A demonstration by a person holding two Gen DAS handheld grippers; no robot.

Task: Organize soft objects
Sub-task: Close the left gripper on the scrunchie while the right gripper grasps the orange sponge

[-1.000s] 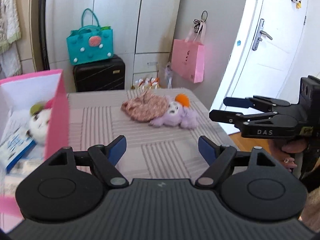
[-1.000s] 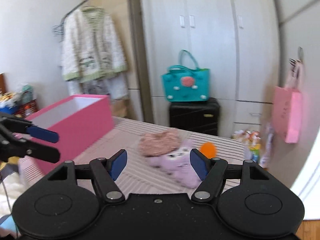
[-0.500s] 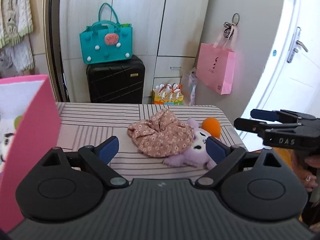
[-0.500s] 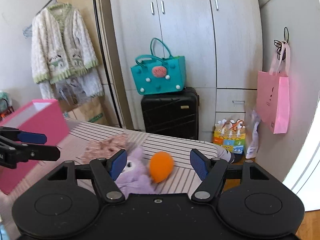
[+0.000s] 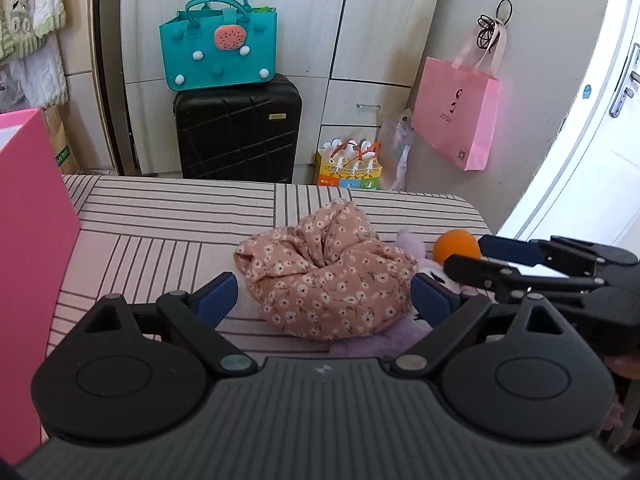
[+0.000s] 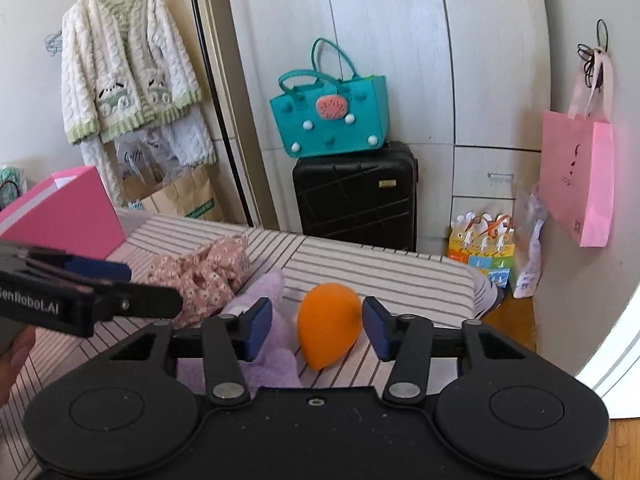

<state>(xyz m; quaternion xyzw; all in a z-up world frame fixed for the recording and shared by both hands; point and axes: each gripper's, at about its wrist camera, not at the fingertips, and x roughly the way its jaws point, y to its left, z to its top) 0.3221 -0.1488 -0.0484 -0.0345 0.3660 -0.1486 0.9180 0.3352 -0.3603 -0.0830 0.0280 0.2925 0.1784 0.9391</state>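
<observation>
Right tool: my right tool [image 6: 317,323] is open wide and holds nothing; its blue pads stand on either side of the orange egg-shaped soft sponge [image 6: 329,325], not touching it. I judge I placed it so in order to close on the sponge next.
Left tool: my left tool [image 5: 324,296] is also open and empty; it frames the crumpled pink floral cloth [image 5: 326,276], which lies just in front of the pads.
Orange sponge: smooth and matte, with a rounded body and a narrow end. It lies on the striped bed cover [image 5: 168,220], close to the right edge, touching the purple plush toy [image 6: 268,320]. I think it will squash easily, so a light closing is enough.
Floral cloth: thin fabric with small white flowers, gathered in soft folds; it partly covers the plush toy.
Plush toy: fluffy lilac fur; most of it is hidden behind the cloth and the tools.
Pink box: a rigid pink box [image 5: 32,264] stands at the left of the bed, well apart from the pile. I suppose the soft things must go there.
Behind the bed: a black hard-shell suitcase [image 5: 238,128] carries a teal felt bag [image 5: 218,52].
</observation>
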